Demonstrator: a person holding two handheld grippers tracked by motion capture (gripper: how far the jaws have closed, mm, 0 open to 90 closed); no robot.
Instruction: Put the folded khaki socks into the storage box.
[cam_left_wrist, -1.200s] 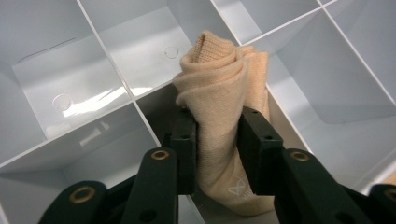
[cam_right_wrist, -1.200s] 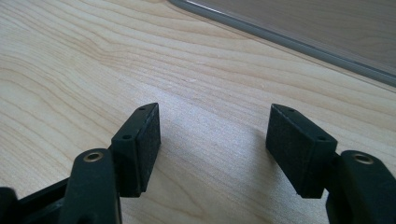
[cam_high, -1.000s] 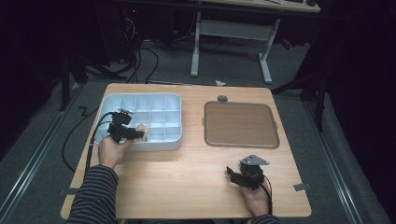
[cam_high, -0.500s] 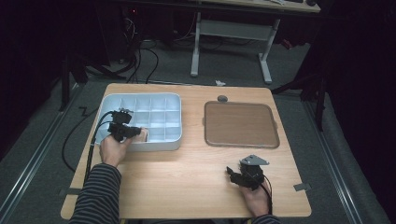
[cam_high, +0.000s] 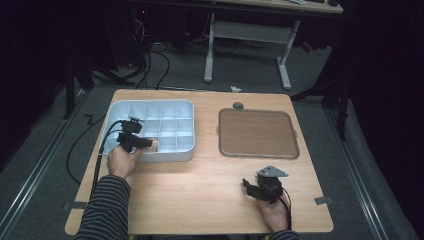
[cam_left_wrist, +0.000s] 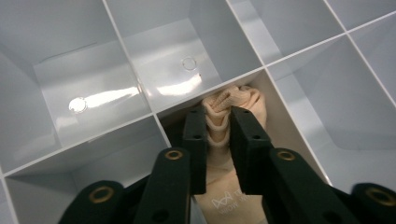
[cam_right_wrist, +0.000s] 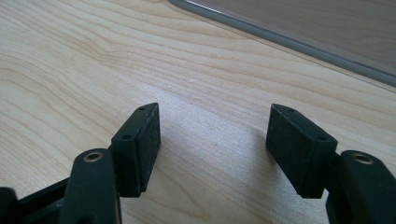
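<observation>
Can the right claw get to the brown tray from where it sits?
Probably yes: the right claw is open and empty, and bare tabletop separates it from the brown tray.

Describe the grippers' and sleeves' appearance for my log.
Both the left gripper and the right gripper are black, with flat rectangular jaw pads and brass-coloured rivets. A grey three-cornered plate tops the right one. Black cables trail from each. The sleeves are dark with thin light stripes.
</observation>
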